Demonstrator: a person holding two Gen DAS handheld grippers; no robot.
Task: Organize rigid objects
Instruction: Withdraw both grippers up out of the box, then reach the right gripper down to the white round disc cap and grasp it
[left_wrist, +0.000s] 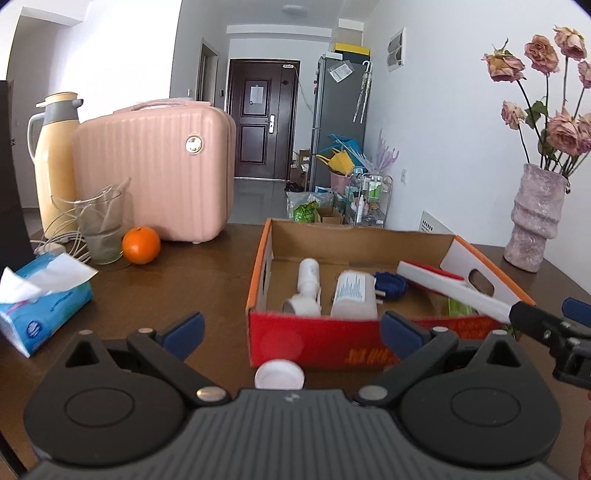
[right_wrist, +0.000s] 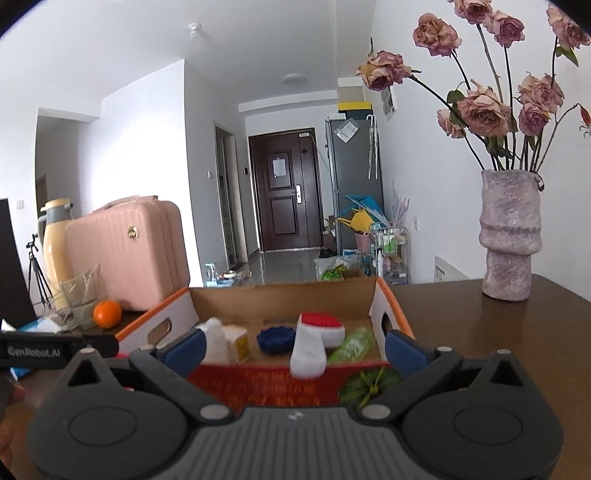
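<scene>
Both tongs, left and right, gape empty before the box; brush lies inside; next, likely the cap on the tabletop.

The printed lettering on the red front wall of the open cardboard box was smeared by blur and unreadable. A round striped green object lay partly hidden behind the right gripper's own black body, so its kind stayed uncertain. A white round cap was half cut off by the left gripper's body.
</scene>
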